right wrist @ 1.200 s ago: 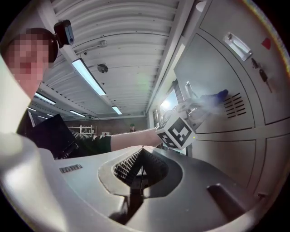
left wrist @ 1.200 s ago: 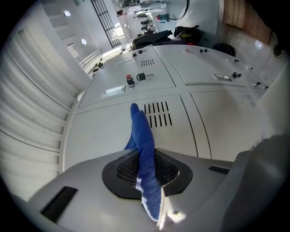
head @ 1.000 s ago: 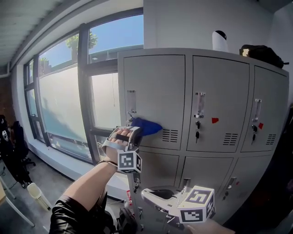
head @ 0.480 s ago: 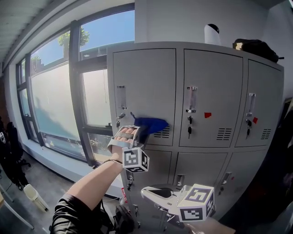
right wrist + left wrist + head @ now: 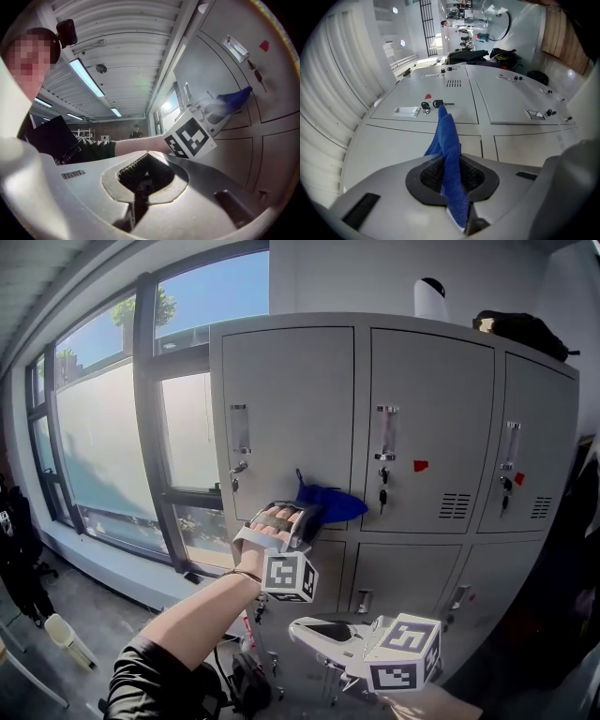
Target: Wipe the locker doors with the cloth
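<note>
— Left gripper [image 5: 298, 519]?
— Clamped on the blue cloth [image 5: 330, 503], against the upper-left locker door [image 5: 286, 399], five o'clock of its handle [image 5: 240, 427].
— Right gripper [image 5: 314, 636]?
— Closed on nothing, down at six o'clock.
— Progress?
— Seemingly early; other doors [image 5: 427, 418] likely left to wipe.

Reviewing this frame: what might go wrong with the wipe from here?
The cloth points its free end at the keys hanging from the middle door; sweeping that way may snag them. Only a narrow fold sits in the left claw, so rubbing may drag it out.
</note>
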{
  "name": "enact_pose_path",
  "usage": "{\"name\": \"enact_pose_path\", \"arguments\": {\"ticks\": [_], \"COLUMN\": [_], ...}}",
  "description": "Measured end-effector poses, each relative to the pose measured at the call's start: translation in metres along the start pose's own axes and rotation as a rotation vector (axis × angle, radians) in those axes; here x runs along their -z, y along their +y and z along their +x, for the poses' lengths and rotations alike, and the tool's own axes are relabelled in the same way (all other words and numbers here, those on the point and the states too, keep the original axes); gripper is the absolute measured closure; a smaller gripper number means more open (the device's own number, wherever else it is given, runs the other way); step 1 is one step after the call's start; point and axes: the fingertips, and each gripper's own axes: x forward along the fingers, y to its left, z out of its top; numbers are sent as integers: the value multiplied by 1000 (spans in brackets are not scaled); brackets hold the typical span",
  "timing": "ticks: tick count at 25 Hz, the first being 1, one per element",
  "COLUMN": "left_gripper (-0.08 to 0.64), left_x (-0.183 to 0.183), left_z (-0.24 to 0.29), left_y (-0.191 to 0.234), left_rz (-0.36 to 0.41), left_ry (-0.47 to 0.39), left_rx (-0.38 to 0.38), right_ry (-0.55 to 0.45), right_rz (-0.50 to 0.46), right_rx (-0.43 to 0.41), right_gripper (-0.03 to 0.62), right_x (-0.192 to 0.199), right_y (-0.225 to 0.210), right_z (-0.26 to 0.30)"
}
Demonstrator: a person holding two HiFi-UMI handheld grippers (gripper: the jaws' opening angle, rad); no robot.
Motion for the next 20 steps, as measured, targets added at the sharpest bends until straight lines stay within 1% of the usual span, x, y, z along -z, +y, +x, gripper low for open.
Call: {"name": "enact_pose_path", "arguments": {"ticks": [3, 7, 10, 11, 14, 17, 20], "left_gripper": [500, 500, 500, 500, 500, 500, 500], "left_x": [23, 67, 99, 109, 134, 141, 123], "left_z": [-16, -34, -42, -45, -49, -45, -38], "left_y": [1, 12, 12, 10, -5, -19, -25], "left_rz": [21, 19, 18, 7, -67, -96, -104], "left_ry": [27, 112, 180, 203, 255, 258, 217], "left_rx": [-15, -40, -39, -34, -9, 16, 33], "right_ry": [8, 24, 28, 29, 32, 36, 40], "right_rz": [8, 25, 27, 27, 32, 35, 45], "right_rx": [-6, -35, -53, -57, -67, -69, -62], "right_gripper": [586, 586, 586, 586, 586, 586, 586], "right_x": [4, 12, 15, 15, 17, 20, 24], "right_y": [2, 8, 13, 14, 16, 17, 14], "right_z": [5, 17, 24, 26, 29, 30, 28]}}
